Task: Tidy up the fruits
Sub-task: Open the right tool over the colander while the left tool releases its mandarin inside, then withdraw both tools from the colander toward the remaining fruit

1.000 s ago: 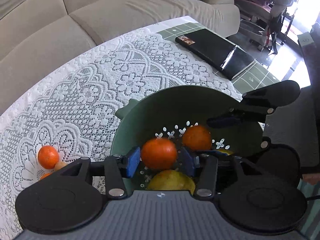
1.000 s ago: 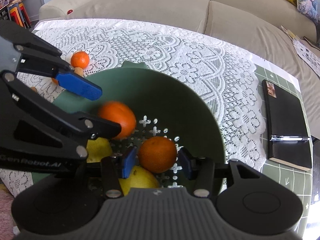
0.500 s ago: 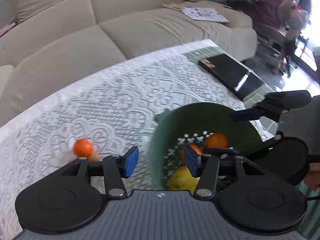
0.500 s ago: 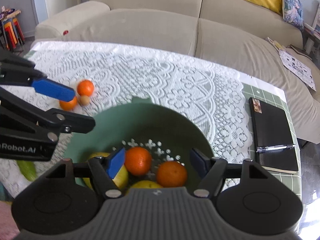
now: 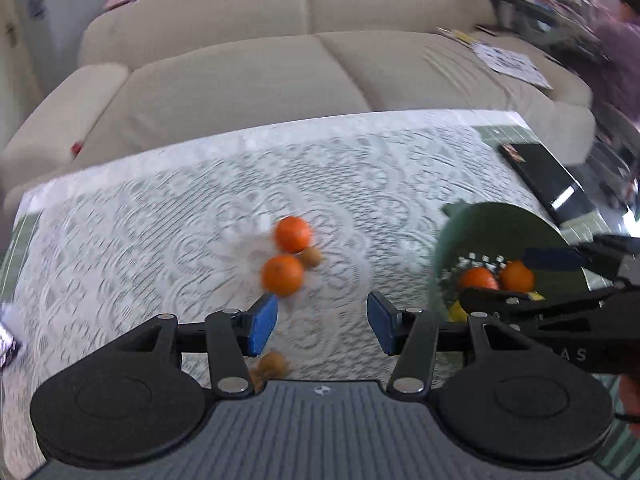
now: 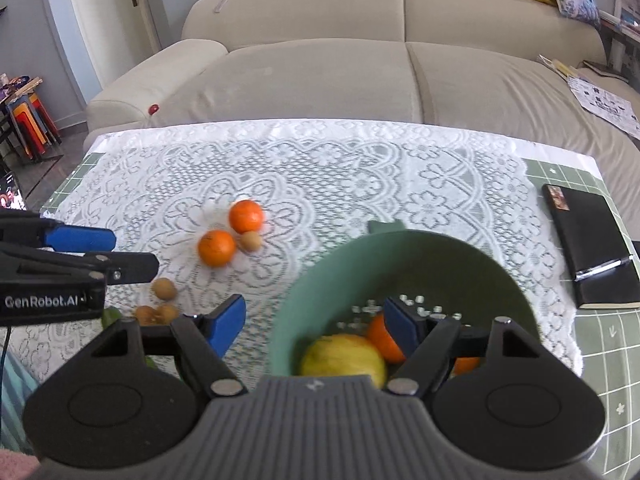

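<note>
Left tool [image 5: 322, 322]: wide, empty, above the lace-covered counter [image 5: 160, 240]. Right tool [image 6: 314, 324]: wide, just opened, empty, straddling the green bowl [image 6: 400, 256] rim. 2 oranges [image 6: 216, 247] lie left.

Your right tongs [image 6: 314, 326] hide part of the bowl's [image 6: 460, 256] oranges [image 6: 380, 338]; the left view is motion-blurred, smearing the lace cloth [image 5: 160, 240].

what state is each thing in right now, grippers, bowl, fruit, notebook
left gripper: open, empty, over the lace cloth
right gripper: open, empty, jaws have just been opening
green bowl: upright, holding oranges and a yellow fruit
two oranges: loose on the cloth, outside the bowl
small brown fruits: loose on the cloth
black notebook: closed, pen clipped on
</note>
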A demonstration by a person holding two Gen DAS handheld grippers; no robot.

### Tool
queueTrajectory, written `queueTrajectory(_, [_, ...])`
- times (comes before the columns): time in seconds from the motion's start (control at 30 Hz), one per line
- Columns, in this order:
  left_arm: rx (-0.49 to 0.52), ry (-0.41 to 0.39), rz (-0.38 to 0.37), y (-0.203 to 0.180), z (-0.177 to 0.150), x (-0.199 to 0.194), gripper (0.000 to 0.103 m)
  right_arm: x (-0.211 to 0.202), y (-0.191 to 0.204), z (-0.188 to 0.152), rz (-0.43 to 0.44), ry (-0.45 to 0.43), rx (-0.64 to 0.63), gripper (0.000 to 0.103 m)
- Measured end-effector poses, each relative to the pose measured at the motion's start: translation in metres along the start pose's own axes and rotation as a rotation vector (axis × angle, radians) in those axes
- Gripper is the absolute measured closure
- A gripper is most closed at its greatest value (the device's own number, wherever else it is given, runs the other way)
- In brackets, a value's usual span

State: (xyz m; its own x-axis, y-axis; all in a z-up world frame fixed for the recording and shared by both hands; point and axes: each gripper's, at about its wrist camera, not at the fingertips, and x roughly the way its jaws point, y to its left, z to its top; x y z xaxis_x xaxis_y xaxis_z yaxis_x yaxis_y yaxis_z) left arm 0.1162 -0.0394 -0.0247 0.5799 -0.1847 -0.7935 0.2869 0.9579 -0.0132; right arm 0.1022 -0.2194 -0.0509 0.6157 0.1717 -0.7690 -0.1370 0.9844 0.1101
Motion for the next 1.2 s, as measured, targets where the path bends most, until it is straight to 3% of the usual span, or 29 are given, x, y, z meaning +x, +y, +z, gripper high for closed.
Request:
queueTrajectory(0.43, [-0.165,-0.001,-0.01,0.05,-0.018,-0.001,0.042,0.015,0.044,0.0,0.029,0.034,-0.035,0.031])
queueTrajectory(0.97, [-0.24,0.025,-0.028,0.077,-0.018,0.032,0.042,0.056,0.063,0.01,0.079,0.073,-0.13,0.054])
queueTrajectory(1.2, [-0.237,0.002,-0.007,0.082,-0.014,0.043,0.042,0.071,0.061,0.025,0.058,0.043,-0.173,0.055])
